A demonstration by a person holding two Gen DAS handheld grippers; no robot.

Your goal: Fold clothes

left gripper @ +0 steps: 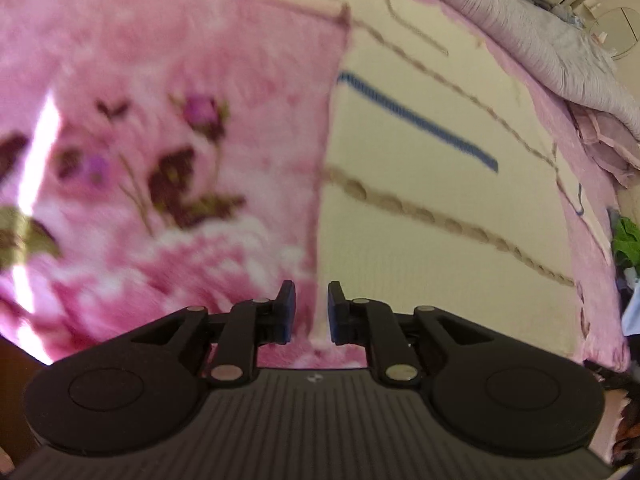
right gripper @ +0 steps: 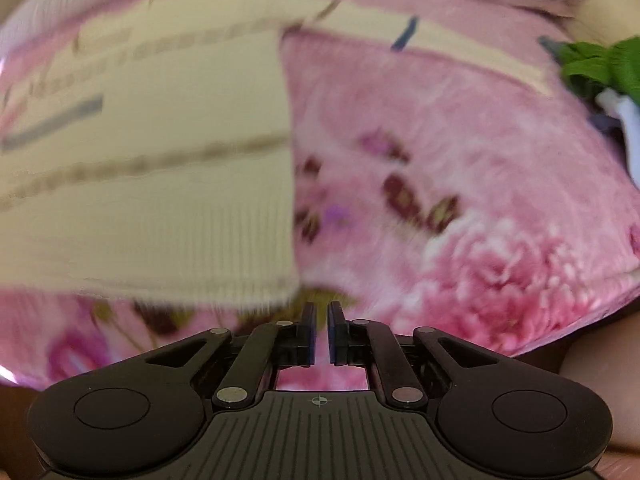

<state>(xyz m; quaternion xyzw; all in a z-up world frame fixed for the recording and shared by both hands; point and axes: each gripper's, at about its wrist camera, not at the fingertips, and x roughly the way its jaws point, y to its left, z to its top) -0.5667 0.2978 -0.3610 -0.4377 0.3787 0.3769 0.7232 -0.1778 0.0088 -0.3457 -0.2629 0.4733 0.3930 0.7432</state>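
A cream ribbed garment [left gripper: 420, 200] with blue and tan stripes lies flat on a pink floral blanket [left gripper: 160, 80]. My left gripper [left gripper: 312, 304] hovers over the garment's left edge, fingers a little apart with nothing between them. In the right wrist view the same garment [right gripper: 160, 200] fills the left half, its lower right corner just ahead of my right gripper [right gripper: 321, 320]. That gripper's fingers stand almost together, holding nothing, above the blanket [right gripper: 460, 160]. Both views are blurred by motion.
A grey quilt [left gripper: 520, 28] is bunched along the far side, with folded pinkish cloth [left gripper: 608, 148] beside it. A green cloth [right gripper: 600, 64] and a pale blue item [right gripper: 632, 132] lie at the blanket's right edge.
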